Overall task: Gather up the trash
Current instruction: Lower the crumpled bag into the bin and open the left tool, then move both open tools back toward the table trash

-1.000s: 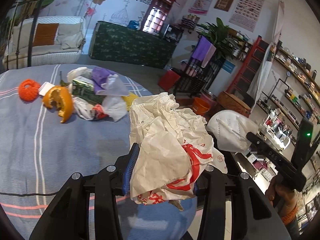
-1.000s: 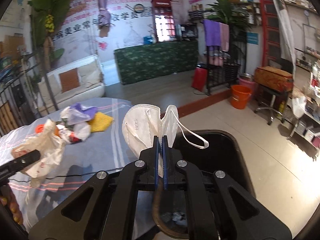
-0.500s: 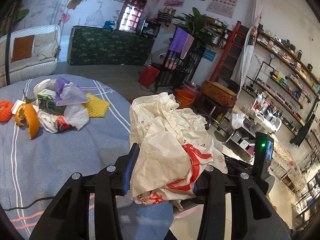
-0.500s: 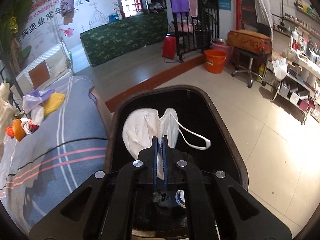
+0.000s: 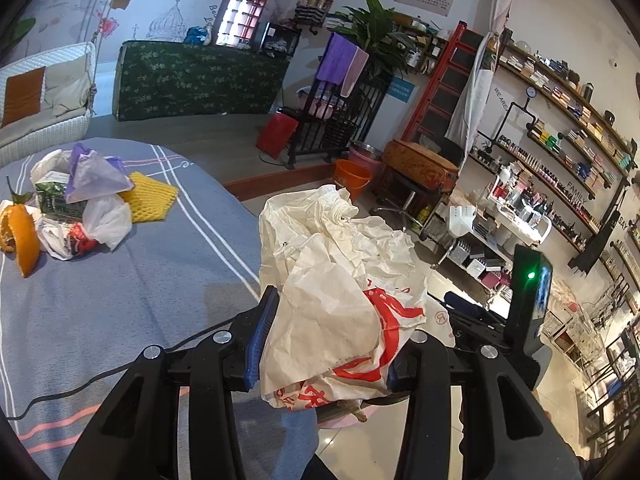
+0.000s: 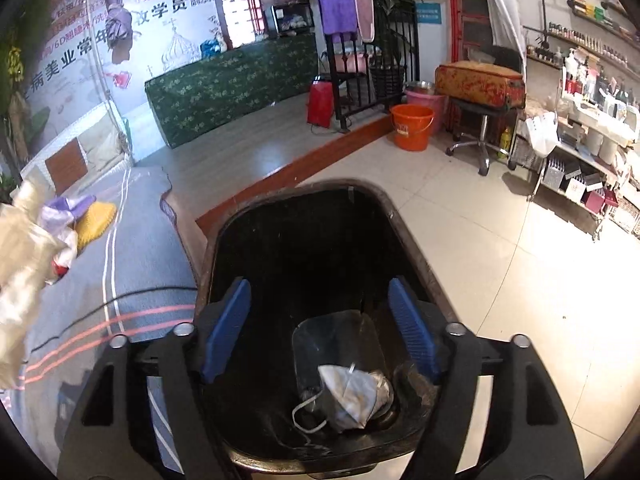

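My left gripper (image 5: 324, 340) is shut on a crumpled white paper bag with red print (image 5: 340, 288), held near the table's edge. The same bag shows blurred at the left edge of the right wrist view, paper bag (image 6: 20, 264). My right gripper (image 6: 320, 324) hangs over the black trash bin (image 6: 416, 248), its jaws opening with nothing between the blue pads (image 6: 226, 328). A white face mask (image 6: 348, 396) lies at the bottom of the bin. More trash sits on the table: an orange peel (image 5: 20, 236), a green carton (image 5: 52, 196), plastic bags (image 5: 96, 176) and a yellow foam net (image 5: 148, 196).
The table wears a grey-blue cloth with stripes (image 5: 120, 300); a black cable (image 5: 100, 380) runs across it. On the tiled floor beyond stand an orange bucket (image 6: 412, 126), a stool (image 6: 480, 84) and shelves of goods (image 5: 560, 160). The other gripper's handle with a green light (image 5: 530, 308) is at right.
The right gripper sank over the bin and opened; the mask dropped from its pads to the bin's bottom. The left gripper carried the paper bag rightward toward the table edge.
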A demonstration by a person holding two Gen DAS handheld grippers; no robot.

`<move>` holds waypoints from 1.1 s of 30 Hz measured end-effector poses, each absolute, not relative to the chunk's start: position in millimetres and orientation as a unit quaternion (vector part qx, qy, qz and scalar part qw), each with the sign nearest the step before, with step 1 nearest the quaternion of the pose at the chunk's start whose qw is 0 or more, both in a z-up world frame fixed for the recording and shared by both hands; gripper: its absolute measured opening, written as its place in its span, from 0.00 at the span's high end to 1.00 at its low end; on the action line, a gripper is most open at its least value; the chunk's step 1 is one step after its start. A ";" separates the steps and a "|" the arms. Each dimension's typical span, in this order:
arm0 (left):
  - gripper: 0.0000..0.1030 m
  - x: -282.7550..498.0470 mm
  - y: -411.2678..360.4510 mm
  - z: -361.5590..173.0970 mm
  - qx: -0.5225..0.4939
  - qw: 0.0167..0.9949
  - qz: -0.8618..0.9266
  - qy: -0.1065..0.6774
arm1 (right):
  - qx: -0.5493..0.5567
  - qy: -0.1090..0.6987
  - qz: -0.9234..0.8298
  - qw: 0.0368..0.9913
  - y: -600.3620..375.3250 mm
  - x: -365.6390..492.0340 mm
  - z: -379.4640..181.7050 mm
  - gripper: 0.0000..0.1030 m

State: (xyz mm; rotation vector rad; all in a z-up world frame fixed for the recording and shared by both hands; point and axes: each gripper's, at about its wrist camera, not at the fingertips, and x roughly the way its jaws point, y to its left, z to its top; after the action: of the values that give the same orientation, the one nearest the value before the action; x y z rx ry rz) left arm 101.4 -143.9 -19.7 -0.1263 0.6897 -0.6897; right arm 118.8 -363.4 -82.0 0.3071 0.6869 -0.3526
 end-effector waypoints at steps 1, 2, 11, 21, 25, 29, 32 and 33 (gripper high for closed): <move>0.58 102.1 -148.0 -20.8 -0.061 0.879 -0.335 0.333 | 0.145 0.328 -0.174 0.917 -363.8 116.2 -78.6 0.27; 0.58 102.9 -152.9 -22.3 -0.061 0.876 -0.341 0.335 | 0.140 0.322 -0.178 0.919 -363.8 113.7 -74.1 0.27; 0.58 109.4 -208.7 -48.0 -0.046 0.842 -0.383 0.376 | 0.134 0.269 -0.216 0.929 -380.1 87.7 -41.4 0.24; 0.51 121.6 -254.9 -65.8 0.005 0.821 -0.393 0.414 | 0.155 0.242 -0.253 0.924 -409.7 65.3 -34.5 0.19; 0.24 122.2 -255.0 -65.5 0.003 0.826 -0.389 0.409 | 0.171 0.243 -0.256 0.920 -420.1 63.7 -36.9 0.18; 0.14 117.3 -251.8 -64.3 0.006 0.829 -0.391 0.399 | 0.175 0.241 -0.257 0.919 -424.9 65.1 -34.5 0.18; 0.11 113.0 -248.3 -60.5 0.010 0.835 -0.387 0.391 | 0.173 0.240 -0.257 0.920 -425.4 66.2 -32.5 0.15; 0.10 111.9 -248.2 -59.2 0.009 0.837 -0.386 0.387 | 0.174 0.240 -0.257 0.920 -425.4 66.8 -32.2 0.15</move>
State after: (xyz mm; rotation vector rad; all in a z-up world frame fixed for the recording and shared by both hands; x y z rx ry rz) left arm 111.9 -248.2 -59.2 0.0196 0.8193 -0.8177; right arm 66.8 -425.4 -32.2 0.3571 0.4937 -0.5274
